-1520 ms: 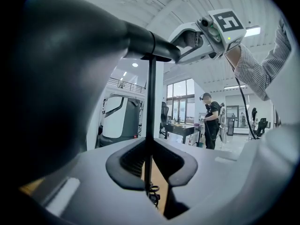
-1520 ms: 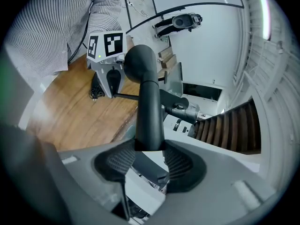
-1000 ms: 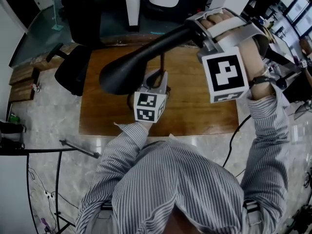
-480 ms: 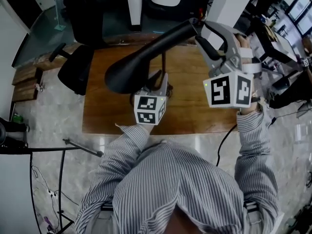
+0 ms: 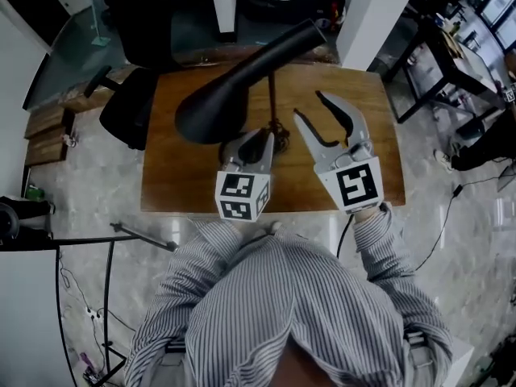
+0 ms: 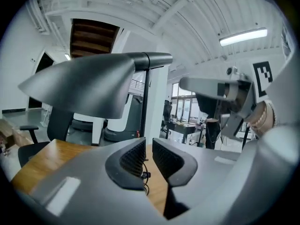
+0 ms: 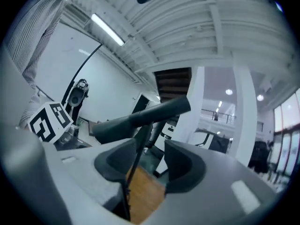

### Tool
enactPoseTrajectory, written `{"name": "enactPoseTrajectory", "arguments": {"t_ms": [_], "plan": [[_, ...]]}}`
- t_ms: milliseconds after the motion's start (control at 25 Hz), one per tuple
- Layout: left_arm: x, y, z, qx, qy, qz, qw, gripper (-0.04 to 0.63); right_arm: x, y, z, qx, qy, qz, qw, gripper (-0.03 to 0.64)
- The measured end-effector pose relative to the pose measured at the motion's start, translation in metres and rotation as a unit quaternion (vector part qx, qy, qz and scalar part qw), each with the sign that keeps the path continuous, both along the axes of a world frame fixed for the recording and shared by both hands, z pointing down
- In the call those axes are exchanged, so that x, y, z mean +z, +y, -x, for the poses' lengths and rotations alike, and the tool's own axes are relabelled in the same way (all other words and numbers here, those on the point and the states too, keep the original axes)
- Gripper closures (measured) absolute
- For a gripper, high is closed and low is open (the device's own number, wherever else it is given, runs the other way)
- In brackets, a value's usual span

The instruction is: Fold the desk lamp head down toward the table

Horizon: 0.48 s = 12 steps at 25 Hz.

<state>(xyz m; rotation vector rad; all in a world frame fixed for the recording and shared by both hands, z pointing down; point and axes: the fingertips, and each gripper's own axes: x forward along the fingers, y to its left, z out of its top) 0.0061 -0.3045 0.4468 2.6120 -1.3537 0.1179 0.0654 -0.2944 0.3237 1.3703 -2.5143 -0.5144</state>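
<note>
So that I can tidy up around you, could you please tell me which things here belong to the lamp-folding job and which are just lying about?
Belongs to the job: black lamp head; its thin stem; wooden table.
Just lying about: black office chair; low wooden benches; black stand on the floor.

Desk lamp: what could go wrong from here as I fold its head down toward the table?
1. The lamp head is long and overhangs its thin stem. The right gripper is open and off it, so the lamp could tip.
2. The fingers of the left gripper have just been closing near the stem's foot, with only the cord visible in their narrow gap. They may pinch the cord rather than grip the stem.
</note>
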Motion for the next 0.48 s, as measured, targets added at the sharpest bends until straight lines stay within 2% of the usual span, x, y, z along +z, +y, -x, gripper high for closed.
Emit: {"name": "enactPoseTrajectory", "arguments": {"t_ms": [120,320,440,480], "plan": [[-0.003,0.015,0.006,0.0,0.006,0.004,1.0,0.568,0.041,0.011,0.006,-0.006,-0.073,0.069,0.995,0.453],[-0.015,0.031,0.011,0.003,0.017,-0.004,0.9998,0.592,0.079,0.028,0.014,-0.013,-0.165,0.128,0.978,0.529],[-0.019,0.038,0.015,0.006,0.016,-0.014,0.9998,0.598,0.088,0.037,0.018,-0.01,-0.179,0.148,0.973,0.604],[-0.019,0.04,0.017,0.007,0.018,-0.016,0.9997,0.598,0.092,0.038,0.021,-0.013,-0.177,0.155,0.972,0.611]]}}
